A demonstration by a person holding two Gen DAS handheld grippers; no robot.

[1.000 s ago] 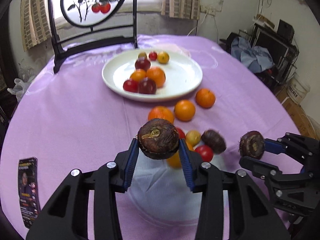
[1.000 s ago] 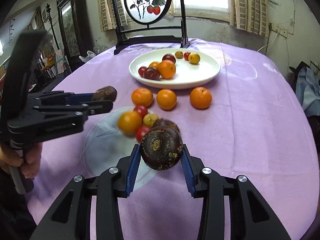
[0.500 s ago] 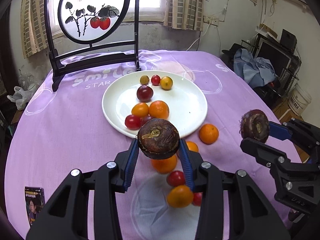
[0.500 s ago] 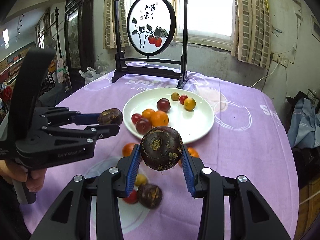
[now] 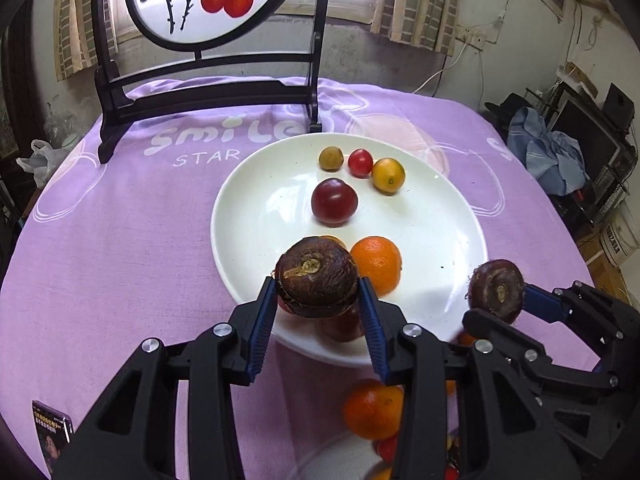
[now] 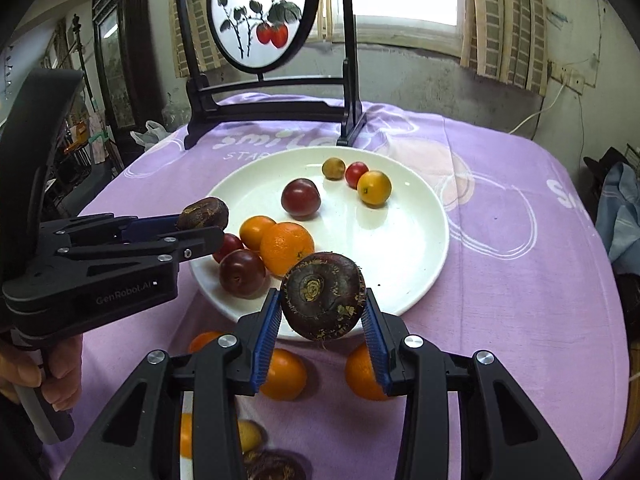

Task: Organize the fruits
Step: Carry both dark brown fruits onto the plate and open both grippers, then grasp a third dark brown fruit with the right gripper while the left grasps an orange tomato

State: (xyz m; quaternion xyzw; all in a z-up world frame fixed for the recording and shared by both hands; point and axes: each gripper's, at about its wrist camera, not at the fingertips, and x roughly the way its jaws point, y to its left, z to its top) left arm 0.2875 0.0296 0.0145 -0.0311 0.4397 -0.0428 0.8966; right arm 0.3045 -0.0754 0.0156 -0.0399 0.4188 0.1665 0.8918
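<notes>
Between left gripper (image 5: pixel 318 307) pads: dark brown fruit (image 5: pixel 316 282), clamped, above near rim of white plate (image 5: pixel 432 216). Rightward, right gripper (image 6: pixel 320 319) clamped on second brown fruit (image 6: pixel 323 295). Beyond both, orange (image 5: pixel 377 263) on plate.

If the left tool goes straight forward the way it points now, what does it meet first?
Probably the fruit at the near edge of the white plate, just past the brown fruit held by the left tool; depth is unclear.
</notes>
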